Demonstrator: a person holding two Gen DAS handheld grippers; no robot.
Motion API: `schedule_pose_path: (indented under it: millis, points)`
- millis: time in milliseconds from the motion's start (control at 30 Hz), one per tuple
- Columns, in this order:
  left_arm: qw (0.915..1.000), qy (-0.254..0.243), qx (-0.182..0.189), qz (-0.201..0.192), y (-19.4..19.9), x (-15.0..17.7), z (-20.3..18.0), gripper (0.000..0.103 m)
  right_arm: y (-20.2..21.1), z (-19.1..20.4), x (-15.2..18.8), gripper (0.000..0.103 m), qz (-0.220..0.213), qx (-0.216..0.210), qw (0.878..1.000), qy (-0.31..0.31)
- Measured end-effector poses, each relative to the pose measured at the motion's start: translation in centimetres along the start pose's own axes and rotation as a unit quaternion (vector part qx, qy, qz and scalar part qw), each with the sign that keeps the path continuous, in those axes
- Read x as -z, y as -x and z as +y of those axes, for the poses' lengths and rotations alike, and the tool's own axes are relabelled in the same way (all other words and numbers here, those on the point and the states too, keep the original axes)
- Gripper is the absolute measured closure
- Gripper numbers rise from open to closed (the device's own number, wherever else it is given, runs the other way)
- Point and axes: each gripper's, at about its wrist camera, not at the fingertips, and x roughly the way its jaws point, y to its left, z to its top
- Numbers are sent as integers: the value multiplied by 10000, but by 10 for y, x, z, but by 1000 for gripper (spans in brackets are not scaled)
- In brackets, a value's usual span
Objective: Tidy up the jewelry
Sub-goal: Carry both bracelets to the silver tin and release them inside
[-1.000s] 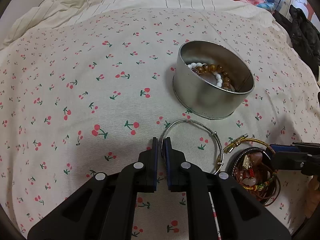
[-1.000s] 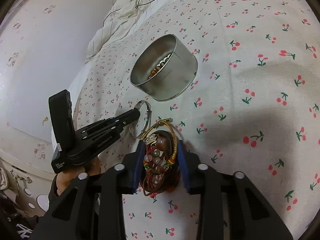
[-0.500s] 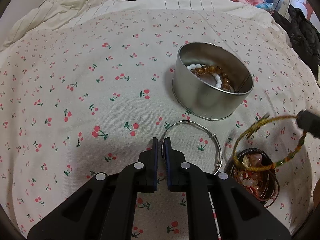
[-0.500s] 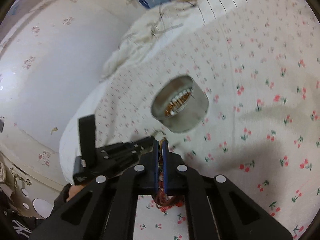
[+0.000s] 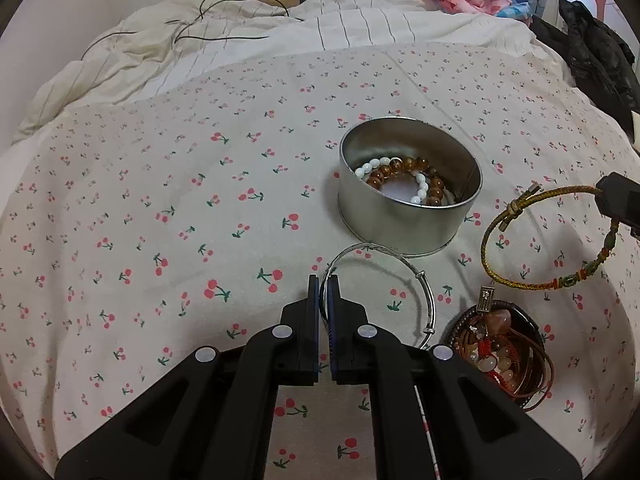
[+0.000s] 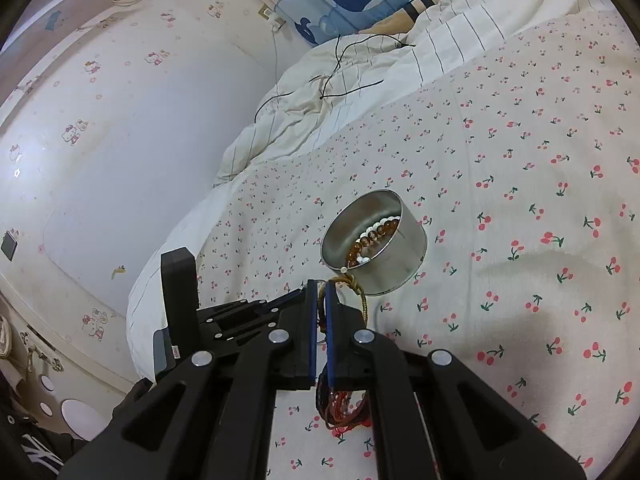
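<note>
Looking down the left tool (image 5: 324,280), its jaws are pinched on the rim of a thin silver bangle (image 5: 400,276) lying on the cherry-print bedsheet (image 5: 160,200). Just beyond the bangle sits a round metal tin (image 5: 400,220) with white and amber bead bracelets (image 5: 404,180) inside. Off to the right, a gold braided cord bracelet (image 5: 520,280) hangs in the air from the right tool's tip, above a dark heap of jewelry (image 5: 500,352) on the sheet.

From the right tool (image 6: 318,284), the jaws are pressed together on that gold cord, whose knot (image 6: 352,280) pokes out past the tips. The tin (image 6: 392,268) is just ahead, the heap (image 6: 344,408) underneath, and the left tool (image 6: 240,312) alongside.
</note>
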Motion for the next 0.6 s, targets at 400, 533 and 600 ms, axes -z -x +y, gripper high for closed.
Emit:
schedule_pose_path:
  millis: [400, 533, 600]
  points:
    - [9998, -10, -65, -174, 9, -2, 0, 100, 7, 5, -3, 99, -155, -44, 9998, 83]
    - [9997, -47, -100, -214, 11, -2, -2, 100, 8, 6, -3, 99, -168, -43, 9998, 114]
    - [9996, -64, -126, -238, 12, -2, -2, 100, 9, 7, -4, 99, -164, -46, 9998, 121]
